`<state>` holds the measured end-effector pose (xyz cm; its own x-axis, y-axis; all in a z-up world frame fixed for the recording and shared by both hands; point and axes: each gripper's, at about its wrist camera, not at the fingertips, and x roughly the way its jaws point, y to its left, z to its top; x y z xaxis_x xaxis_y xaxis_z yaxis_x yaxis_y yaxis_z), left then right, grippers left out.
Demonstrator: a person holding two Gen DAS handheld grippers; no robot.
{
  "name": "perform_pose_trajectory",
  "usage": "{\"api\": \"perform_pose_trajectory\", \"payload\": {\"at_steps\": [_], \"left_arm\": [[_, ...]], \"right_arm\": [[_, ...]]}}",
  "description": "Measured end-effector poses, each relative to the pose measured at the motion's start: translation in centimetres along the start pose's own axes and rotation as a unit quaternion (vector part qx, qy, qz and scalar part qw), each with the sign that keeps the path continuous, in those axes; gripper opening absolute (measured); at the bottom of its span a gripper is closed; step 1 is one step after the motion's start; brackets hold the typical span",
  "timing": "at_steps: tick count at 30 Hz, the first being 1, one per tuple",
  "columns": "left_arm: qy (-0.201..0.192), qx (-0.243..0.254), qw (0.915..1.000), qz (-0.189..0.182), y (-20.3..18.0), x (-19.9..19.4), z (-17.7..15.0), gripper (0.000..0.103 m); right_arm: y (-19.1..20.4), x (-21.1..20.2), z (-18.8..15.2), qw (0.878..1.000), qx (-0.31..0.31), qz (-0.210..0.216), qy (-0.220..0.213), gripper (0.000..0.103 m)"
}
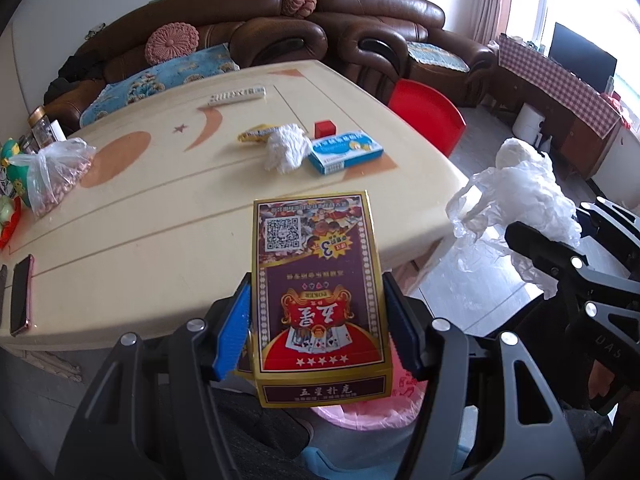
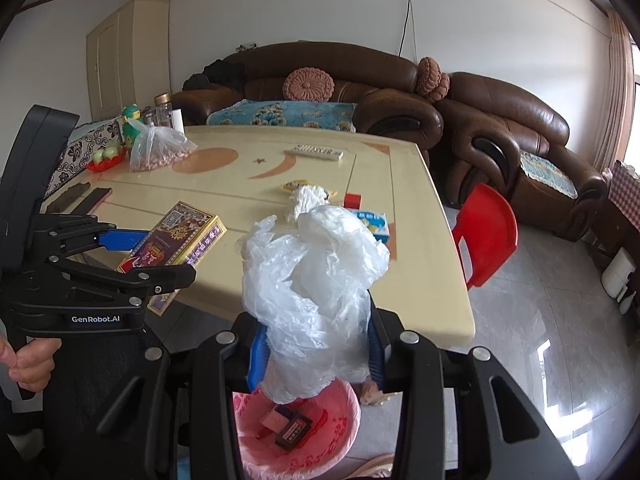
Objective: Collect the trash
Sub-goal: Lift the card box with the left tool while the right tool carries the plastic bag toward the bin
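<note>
Left gripper [image 1: 318, 320]: black frame with two blue ribbed pads; the pads press on both long sides of a flat rectangular cardboard box of playing cards [image 1: 320, 296], glossy, dark red with a gold border and a printed QR code. The box is held above the near edge of the table.
Right gripper [image 2: 316, 354]: same black frame and blue pads; it is closed on a crumpled bag of thin white translucent plastic [image 2: 316, 280], which stands up in soft wrinkled folds.
Trash bin [image 2: 296, 432]: one round bin lined with a pink plastic bag with red print, on the floor directly under the white bag. Two small flat boxes lie inside, one pink and one dark.
Table [image 1: 160, 208]: one wide cream top, smooth, with orange circle, crescent and star shapes and thin inlaid lines.
Trash left on the table: one white crumpled tissue [image 1: 286, 148], one yellow wrapper [image 1: 254, 135] touching it, one blue and white cardboard box [image 1: 346, 154] just beside the tissue, and one small red cube [image 1: 324, 128] behind the box.
Other things on the table: one clear plastic bag of small reddish pieces [image 1: 56, 172], one white remote control [image 1: 236, 95], one phone with pink edge [image 1: 21, 294].
Seats: one red plastic chair [image 2: 486, 236]; brown leather sofas [image 2: 400, 92], shiny, with round knitted pink cushions.
Person: one hand [image 2: 28, 360] grasps the handle of the left gripper.
</note>
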<state>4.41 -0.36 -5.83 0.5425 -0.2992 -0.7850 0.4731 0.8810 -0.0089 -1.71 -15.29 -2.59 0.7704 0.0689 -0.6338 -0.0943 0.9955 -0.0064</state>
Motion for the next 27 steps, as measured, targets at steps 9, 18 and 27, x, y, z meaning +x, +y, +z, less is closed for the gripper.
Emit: {"api": "perform_pose_trajectory", "payload": {"at_steps": [9,18,27], "left_arm": [[0.044,0.005,0.9990,-0.009,-0.8,3.4,-1.9,0.061],[0.091,0.004,0.9956,-0.021,-1.2,7.6,-3.4,0.061],[0.147,0.003,0.9887,-0.030,-1.6,12.0,-5.2,0.061]], "right_arm": [[0.1,2.6,-2.2,0.999,0.009,0.014,0.042,0.039],[-0.7,5.8,-4.2,0.996,0.023,0.023,0.082,0.039],[-1.6,9.9,-6.8,0.989,0.043,0.037,0.137,0.039]]}}
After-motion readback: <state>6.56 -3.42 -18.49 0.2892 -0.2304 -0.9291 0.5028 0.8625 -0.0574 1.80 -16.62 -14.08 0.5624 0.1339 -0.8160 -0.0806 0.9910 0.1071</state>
